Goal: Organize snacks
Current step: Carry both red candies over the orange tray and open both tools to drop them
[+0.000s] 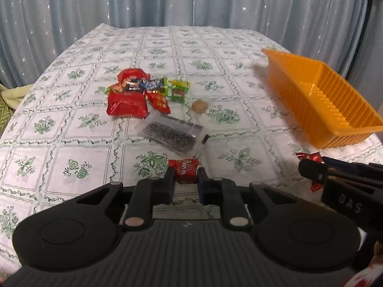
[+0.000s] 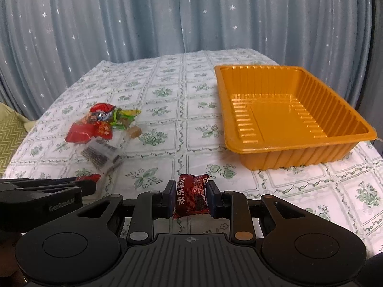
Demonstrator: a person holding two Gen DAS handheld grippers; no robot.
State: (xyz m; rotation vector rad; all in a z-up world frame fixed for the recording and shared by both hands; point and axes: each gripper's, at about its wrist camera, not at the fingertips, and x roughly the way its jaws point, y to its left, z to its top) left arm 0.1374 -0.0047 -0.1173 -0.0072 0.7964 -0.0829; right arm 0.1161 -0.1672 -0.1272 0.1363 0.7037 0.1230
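My left gripper (image 1: 186,175) is shut on a small red snack packet (image 1: 185,167) just above the flowered tablecloth. My right gripper (image 2: 190,192) is shut on another red packet (image 2: 191,197) with white lettering, held over the cloth in front of the orange tray (image 2: 299,143). The tray is empty and stands at the right, seen also as the orange tray (image 1: 335,129) in the left wrist view. A pile of red and green snack packets (image 1: 134,93) lies mid-table, with a clear packet of dark snacks (image 1: 172,136) and a brown candy (image 1: 199,106) beside it.
A blue-grey starred curtain (image 2: 143,24) hangs behind the table. The tablecloth (image 1: 71,131) drops off at the left, where a yellow-green cushion (image 2: 9,131) lies. The right gripper's body (image 1: 347,191) reaches in at the right of the left wrist view.
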